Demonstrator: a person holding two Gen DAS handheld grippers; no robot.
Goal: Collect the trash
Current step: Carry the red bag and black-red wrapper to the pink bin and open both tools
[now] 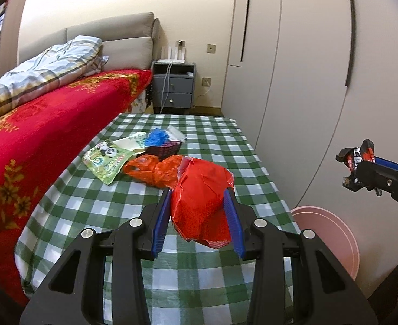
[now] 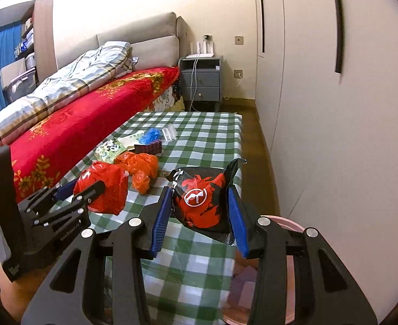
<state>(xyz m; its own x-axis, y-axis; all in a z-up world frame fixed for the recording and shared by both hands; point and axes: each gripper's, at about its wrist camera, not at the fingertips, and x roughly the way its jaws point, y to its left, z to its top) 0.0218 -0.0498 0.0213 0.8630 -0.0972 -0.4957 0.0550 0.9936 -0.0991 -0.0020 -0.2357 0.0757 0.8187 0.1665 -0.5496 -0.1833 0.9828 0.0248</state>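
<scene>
My left gripper point(image 1: 197, 197) is shut on a crumpled red plastic wrapper point(image 1: 201, 203) and holds it above the green checked table point(image 1: 134, 197). It also shows in the right wrist view point(image 2: 90, 192) with the red wrapper point(image 2: 104, 189). My right gripper point(image 2: 199, 197) is shut on a black and red snack packet point(image 2: 201, 203), held over the table's right edge near the pink bin point(image 2: 289, 223). In the left wrist view the right gripper point(image 1: 354, 166) is at the far right, above the pink bin point(image 1: 331, 233).
More trash lies on the table: an orange plastic bag point(image 1: 150, 170), a green panda packet point(image 1: 107, 162), a dark box point(image 1: 163, 149), a blue wrapper point(image 1: 157, 136). A bed with a red blanket point(image 1: 50, 124) borders the left. White wardrobe doors point(image 1: 307, 81) stand right.
</scene>
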